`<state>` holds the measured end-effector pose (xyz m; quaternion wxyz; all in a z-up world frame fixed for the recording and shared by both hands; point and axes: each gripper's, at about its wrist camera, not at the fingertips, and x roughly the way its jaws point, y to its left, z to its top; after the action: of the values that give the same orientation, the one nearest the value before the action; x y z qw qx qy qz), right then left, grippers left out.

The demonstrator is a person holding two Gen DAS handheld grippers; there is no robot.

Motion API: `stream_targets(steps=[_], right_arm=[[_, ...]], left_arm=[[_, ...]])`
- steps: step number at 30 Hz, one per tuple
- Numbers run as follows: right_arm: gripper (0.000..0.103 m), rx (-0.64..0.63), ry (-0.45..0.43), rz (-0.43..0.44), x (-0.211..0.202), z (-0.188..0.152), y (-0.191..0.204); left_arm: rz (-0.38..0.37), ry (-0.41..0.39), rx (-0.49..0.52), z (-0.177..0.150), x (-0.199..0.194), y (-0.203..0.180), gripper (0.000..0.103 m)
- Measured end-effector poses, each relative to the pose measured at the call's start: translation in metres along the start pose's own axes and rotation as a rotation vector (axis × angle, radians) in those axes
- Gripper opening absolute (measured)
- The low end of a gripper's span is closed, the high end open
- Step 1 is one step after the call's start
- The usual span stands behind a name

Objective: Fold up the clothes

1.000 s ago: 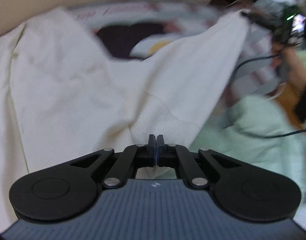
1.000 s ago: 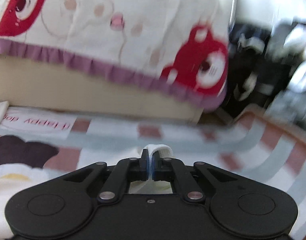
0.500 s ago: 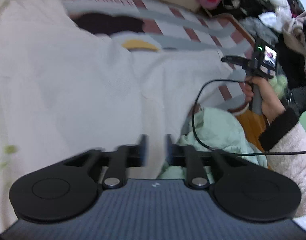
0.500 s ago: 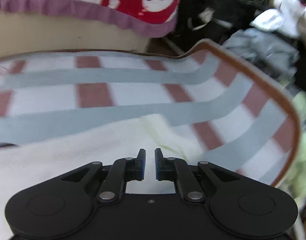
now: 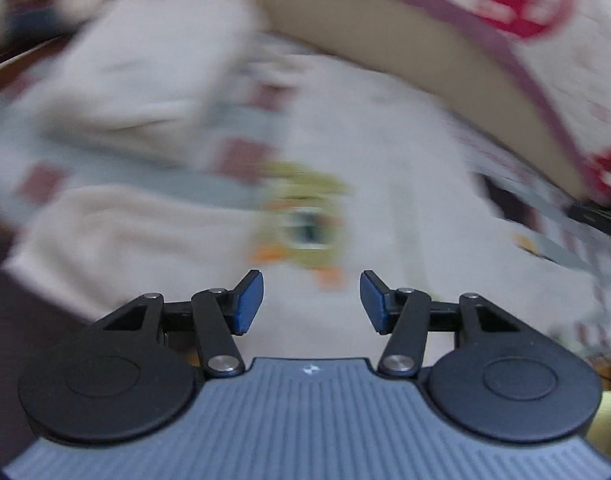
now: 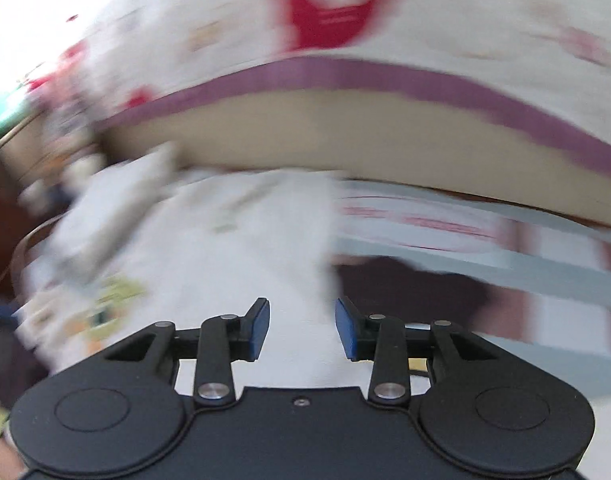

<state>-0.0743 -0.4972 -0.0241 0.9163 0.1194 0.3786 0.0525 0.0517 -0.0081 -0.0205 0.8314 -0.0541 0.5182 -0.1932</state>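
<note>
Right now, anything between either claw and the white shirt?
Nothing visible. Both claws are opening with nothing between the pads. The white shirt lies flat just beyond the left claw and the right claw. Frames are blurred, so small things could be missed.

My striped mat (image 6: 485,264) fills the frame's right. On it, lower left, lies the cream garment (image 6: 241,264); a folded white piece (image 5: 145,72) sits upper left.
</note>
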Motion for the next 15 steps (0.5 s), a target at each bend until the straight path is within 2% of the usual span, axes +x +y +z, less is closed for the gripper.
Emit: stream_targets(steps=[1,5,7,9,11,13,15], right_arm=[[0.041,-0.048,0.021,0.029,0.012,0.007,0.022],[0.041,-0.231,0.114,0.155,0.052,0.03,0.115],[0.041,-0.299,0.165,0.233,0.07,0.034,0.162],[0.042,-0.339,0.208,0.303,0.086,0.032,0.205],[0.043,-0.365,0.214,0.308,0.098,0.026,0.24],[0.044,-0.384,0.214,0.299,0.107,0.017,0.261],[0.044,-0.388,0.228,0.295,0.116,0.01,0.275]], left_arm=[[0.04,-0.001,-0.026,0.003,-0.003,0.019,0.053],[0.12,-0.007,-0.035,0.018,-0.006,0.063,0.054],[0.137,0.023,-0.057,0.027,0.006,0.077,0.058],[0.145,0.07,-0.127,0.037,0.02,0.095,0.058],[0.172,0.093,-0.209,0.042,0.034,0.116,0.058],[0.179,0.093,-0.242,0.04,0.04,0.136,0.058],[0.146,0.101,-0.287,0.032,0.045,0.151,0.058]])
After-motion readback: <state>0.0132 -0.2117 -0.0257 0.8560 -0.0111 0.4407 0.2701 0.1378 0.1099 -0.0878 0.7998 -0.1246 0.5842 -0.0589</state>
